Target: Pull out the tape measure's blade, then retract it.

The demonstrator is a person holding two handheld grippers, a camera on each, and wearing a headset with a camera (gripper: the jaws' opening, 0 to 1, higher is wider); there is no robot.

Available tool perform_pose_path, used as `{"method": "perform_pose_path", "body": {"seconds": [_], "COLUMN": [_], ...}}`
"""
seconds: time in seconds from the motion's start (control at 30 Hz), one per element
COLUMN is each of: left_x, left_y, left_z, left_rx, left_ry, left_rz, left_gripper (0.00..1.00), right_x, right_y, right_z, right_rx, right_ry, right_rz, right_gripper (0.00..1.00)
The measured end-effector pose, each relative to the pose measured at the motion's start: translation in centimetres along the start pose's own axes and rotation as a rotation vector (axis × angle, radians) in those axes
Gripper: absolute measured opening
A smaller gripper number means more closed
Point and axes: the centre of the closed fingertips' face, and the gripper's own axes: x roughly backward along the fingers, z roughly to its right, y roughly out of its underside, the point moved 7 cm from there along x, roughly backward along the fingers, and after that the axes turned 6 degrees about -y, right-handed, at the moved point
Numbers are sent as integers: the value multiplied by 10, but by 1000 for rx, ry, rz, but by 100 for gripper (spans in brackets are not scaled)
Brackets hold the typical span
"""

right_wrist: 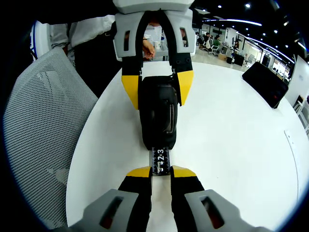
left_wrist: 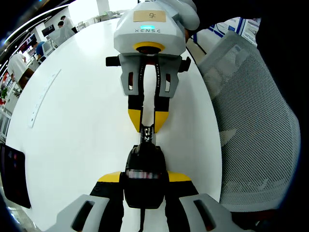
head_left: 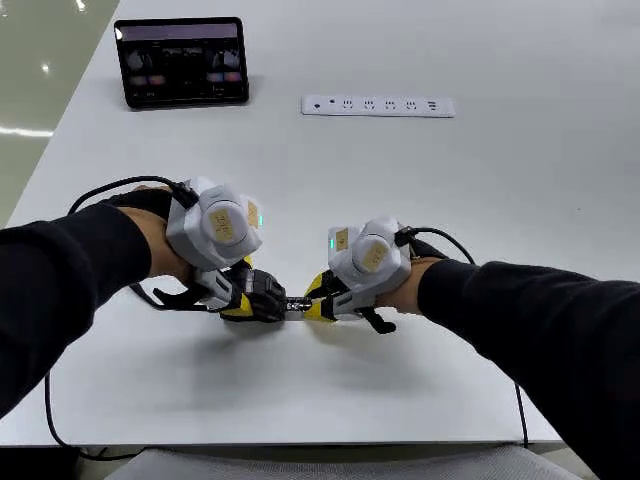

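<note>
Left tongs (left_wrist: 144,180) clenched on tape measure (right_wrist: 159,113) case; right tongs (right_wrist: 161,173) pinching blade (right_wrist: 161,159), short length out.

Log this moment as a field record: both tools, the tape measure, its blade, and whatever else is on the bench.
left tool: shut on the tape measure case, one jaw on each side
right tool: shut on the blade, just outside the case mouth
blade state: a short length out, printed numbers visible, running straight between the tools
table: white
far side of table: tablet, power strip
near edge: mesh chair
</note>
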Motion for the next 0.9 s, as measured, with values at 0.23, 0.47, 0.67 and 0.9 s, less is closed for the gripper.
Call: {"method": "perform_pose_path", "body": {"seconds": [0.23,0.47,0.67,0.9], "left_x": [1,1,1,2], "left_y": [0,1,2,2], "left_z": [1,1,1,1], "left_rx": [12,4,1,9], "left_ry": [4,-1,-5,-6], "left_rz": [14,6,10,18], "left_gripper": [29,28,28,28], "right_x": [-5,-11,-8,-1], "right_y": [-3,-5,-2,3], "right_z": [-2,1,0,0], "right_rx": [-14,-15,-14,-24], "right_ry": [14,14,9,10], "right_rz": [-10,30,20,19], "right_gripper": [12,11,10,10]}}
